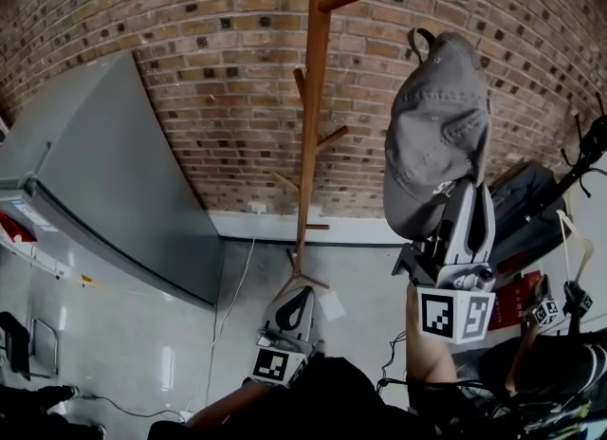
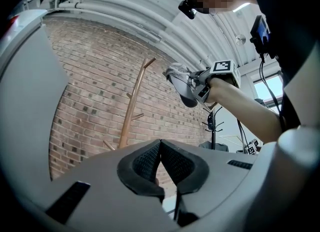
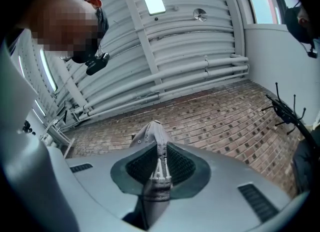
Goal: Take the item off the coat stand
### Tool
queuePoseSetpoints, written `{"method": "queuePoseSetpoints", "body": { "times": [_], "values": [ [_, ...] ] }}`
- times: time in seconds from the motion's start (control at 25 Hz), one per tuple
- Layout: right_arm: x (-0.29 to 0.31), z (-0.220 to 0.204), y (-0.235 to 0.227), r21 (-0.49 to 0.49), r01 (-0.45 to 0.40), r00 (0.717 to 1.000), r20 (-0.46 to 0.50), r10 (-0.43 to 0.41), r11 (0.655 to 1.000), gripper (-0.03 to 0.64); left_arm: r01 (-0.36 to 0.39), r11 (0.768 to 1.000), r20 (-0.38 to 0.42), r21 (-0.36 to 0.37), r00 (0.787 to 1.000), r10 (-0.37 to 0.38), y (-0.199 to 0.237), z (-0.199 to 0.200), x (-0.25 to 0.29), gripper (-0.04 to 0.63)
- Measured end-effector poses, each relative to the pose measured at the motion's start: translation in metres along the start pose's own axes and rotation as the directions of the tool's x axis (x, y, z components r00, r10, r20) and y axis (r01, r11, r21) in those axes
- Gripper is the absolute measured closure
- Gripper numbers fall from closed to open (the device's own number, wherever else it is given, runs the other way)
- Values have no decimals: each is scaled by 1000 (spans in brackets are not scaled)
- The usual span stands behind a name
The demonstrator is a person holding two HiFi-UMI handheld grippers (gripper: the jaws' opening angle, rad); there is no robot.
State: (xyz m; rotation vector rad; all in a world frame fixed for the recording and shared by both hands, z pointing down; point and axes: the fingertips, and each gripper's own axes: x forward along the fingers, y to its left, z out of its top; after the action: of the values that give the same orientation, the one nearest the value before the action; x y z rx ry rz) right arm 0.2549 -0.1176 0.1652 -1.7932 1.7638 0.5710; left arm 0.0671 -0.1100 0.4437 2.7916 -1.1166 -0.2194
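Head view shows a grey baseball cap (image 1: 438, 135), strap loop uppermost, held right of the wooden coat stand (image 1: 313, 97) and apart from it, in the right tongs (image 1: 471, 203). Only the right gripper view shows its stitched fabric pinched between the pads. The left gripper view shows the left tongs (image 2: 160, 148) closed on nothing. A brick wall (image 1: 190, 97) stands behind.

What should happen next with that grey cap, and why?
Probably lower the cap down and away from the coat stand. The right gripper is clamped on its edge, and the cap hangs clear of the stand's pegs, so nothing is left to unhook.
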Motion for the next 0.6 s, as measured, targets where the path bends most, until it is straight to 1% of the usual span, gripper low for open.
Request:
{"method": "queuePoseSetpoints", "body": {
  "times": [0.2, 0.36, 0.6],
  "values": [
    [-22, -16, -10, -29, 30, 998, -54, -32, 999, 552, 1, 1000, 14, -8, 1000, -1, -2, 2, 7, 579],
    [-37, -24, -16, -32, 53, 995, -87, -56, 998, 552, 5, 1000, 33, -12, 999, -5, -5, 5, 12, 580],
    [-53, -35, -21, -36, 62, 990, -126, -67, 997, 552, 10, 1000, 28, -19, 1000, -10, -10, 4, 14, 579]
  ]
}}
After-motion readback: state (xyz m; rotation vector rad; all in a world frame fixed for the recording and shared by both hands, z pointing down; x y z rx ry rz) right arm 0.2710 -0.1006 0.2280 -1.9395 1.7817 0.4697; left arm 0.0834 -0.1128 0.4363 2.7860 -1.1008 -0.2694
